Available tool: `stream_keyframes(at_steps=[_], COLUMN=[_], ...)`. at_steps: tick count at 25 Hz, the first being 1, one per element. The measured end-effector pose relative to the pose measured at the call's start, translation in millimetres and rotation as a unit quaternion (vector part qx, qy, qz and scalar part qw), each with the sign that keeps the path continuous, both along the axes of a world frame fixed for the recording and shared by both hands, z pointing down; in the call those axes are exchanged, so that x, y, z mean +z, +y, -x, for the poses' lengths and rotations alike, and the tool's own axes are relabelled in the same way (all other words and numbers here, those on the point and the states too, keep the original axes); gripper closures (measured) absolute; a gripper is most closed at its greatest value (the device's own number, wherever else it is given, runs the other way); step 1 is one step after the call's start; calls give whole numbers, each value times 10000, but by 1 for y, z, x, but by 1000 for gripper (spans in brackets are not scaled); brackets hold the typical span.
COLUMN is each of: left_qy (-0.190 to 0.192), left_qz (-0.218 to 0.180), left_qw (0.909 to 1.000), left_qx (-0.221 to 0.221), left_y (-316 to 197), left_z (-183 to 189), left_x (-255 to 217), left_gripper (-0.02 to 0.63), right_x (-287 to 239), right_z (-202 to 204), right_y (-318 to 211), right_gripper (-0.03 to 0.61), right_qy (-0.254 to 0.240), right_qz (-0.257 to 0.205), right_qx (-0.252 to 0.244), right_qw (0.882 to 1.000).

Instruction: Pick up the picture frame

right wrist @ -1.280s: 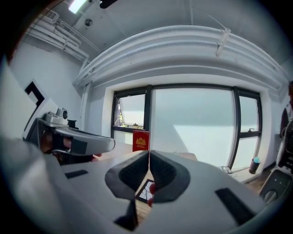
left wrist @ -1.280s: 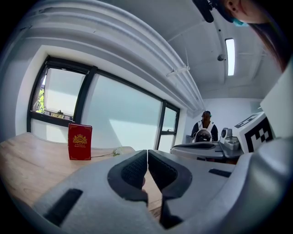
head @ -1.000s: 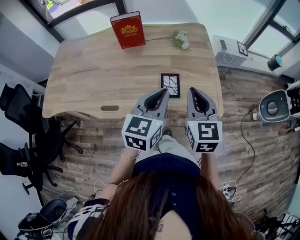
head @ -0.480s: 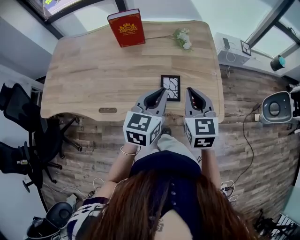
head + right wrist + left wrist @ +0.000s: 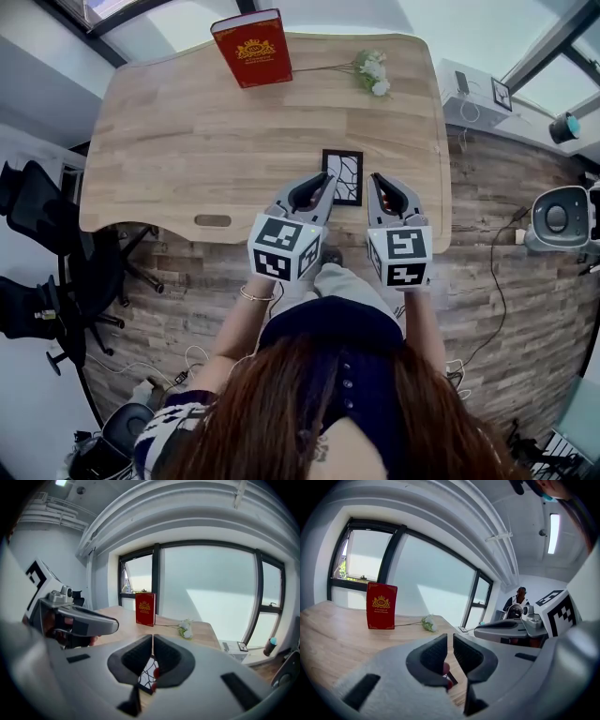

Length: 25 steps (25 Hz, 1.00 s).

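Note:
The picture frame [image 5: 341, 175], black with a white branching pattern, lies flat near the front edge of the wooden table [image 5: 187, 141]. My left gripper [image 5: 325, 184] hovers at the frame's left edge, its jaws shut with nothing between them. My right gripper [image 5: 378, 185] hangs just to the right of the frame, also shut and empty. In the right gripper view the frame [image 5: 147, 671] shows just below the closed jaws [image 5: 153, 643]. The left gripper view shows its jaws [image 5: 450, 643] almost touching over the tabletop.
A red book [image 5: 251, 47] stands upright at the table's far edge, with a white flower sprig [image 5: 374, 73] to its right. A black office chair [image 5: 37, 244] sits left of the table. A white unit [image 5: 473, 98] and a round device [image 5: 558, 217] stand at the right.
Both grippers have moved forward and down toward the table, closing in on either side of the picture frame. The frame itself has not moved.

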<state>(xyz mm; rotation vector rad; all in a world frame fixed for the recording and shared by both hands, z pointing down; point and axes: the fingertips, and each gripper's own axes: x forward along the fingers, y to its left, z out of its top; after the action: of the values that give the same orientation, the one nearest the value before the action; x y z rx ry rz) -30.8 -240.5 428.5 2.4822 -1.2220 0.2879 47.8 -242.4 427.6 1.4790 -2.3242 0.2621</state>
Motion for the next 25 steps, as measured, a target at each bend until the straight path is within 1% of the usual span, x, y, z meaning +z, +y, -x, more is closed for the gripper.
stream_keyframes(at_steps=[6, 11, 18, 20, 22, 25], left_qy=[-98, -150, -233, -222, -230, -304], left_qz=[328, 522, 737, 774, 857, 995], left_qw=[9993, 9985, 9970, 9967, 9960, 9945], left_qx=[153, 114, 105, 107, 118, 130], left_y=[-11, -18, -28, -30, -33, -35], left_z=[-4, 0, 3, 3, 3, 3], left_x=[26, 45, 68, 73, 80, 94], left_gripper=[580, 580, 577, 568, 523, 520], right_x=[26, 47, 76, 82, 89, 96], right_z=[-3, -2, -1, 0, 0, 3], right_y=[-14, -20, -28, -30, -32, -33], right_gripper=[551, 551, 551, 551, 551, 551], right_qy=[129, 123, 290, 306, 320, 297], right_qz=[283, 510, 815, 877, 954, 1082], right_qx=[-96, -181, -305, -344, -371, -385], right_qw=[9995, 9985, 9958, 9951, 9942, 9929])
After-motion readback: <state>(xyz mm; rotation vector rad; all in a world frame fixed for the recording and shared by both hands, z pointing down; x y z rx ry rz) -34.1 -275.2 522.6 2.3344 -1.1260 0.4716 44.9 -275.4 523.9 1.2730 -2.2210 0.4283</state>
